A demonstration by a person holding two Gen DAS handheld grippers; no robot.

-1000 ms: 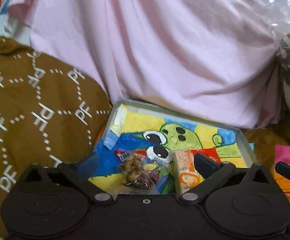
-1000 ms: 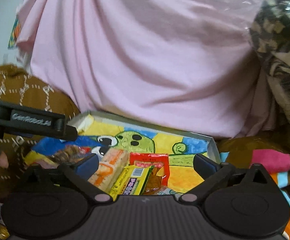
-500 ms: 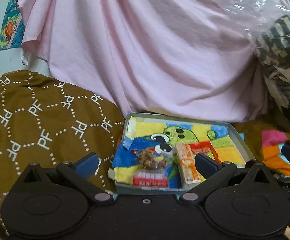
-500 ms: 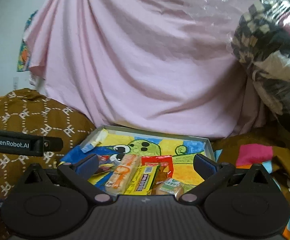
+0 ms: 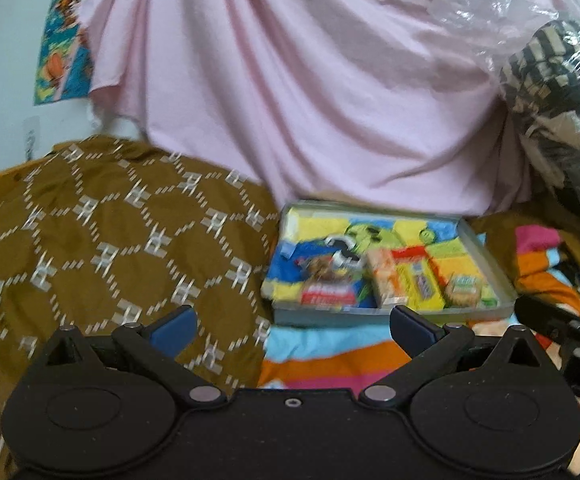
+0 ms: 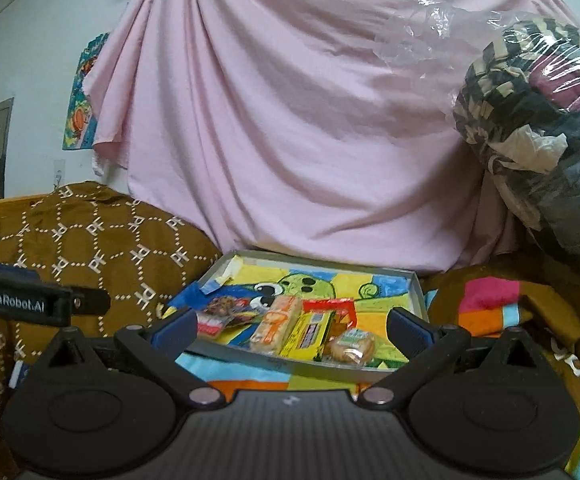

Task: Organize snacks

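**Snack tray, bed: contents and handling notes**

Item 1. A shallow grey tray [image 6: 417, 294], lined with a painted cartoon sheet, is set on a striped blanket [image 6: 250, 384] on the bed, near a brown patterned pillow [image 6: 90, 240]. Along the tray's near edge five snacks are laid in a row: a red-labelled packet [image 6: 220, 316] at the near-left corner, an orange biscuit pack [image 6: 277, 324], a yellow bar [image 6: 307, 334], a red wrapper [image 6: 331, 306] partly under the bar, and a round wrapped biscuit [image 6: 349, 350] towards the near-right corner.

Item 2. The left hand-held gripper [image 5: 291, 322] and the right hand-held gripper [image 6: 288, 328] are each held with jaws spread wide and nothing between them, short of the tray's near edge.

Handling: the row appears complete. If any packet is straightened, a light pinch at a wrapper end is advised, so neighbours are not dragged.

Not legible: labels are blurred in the left view; the tray's far half is bare; a plastic-wrapped bundle [image 6: 537, 120] is cut off at the right.
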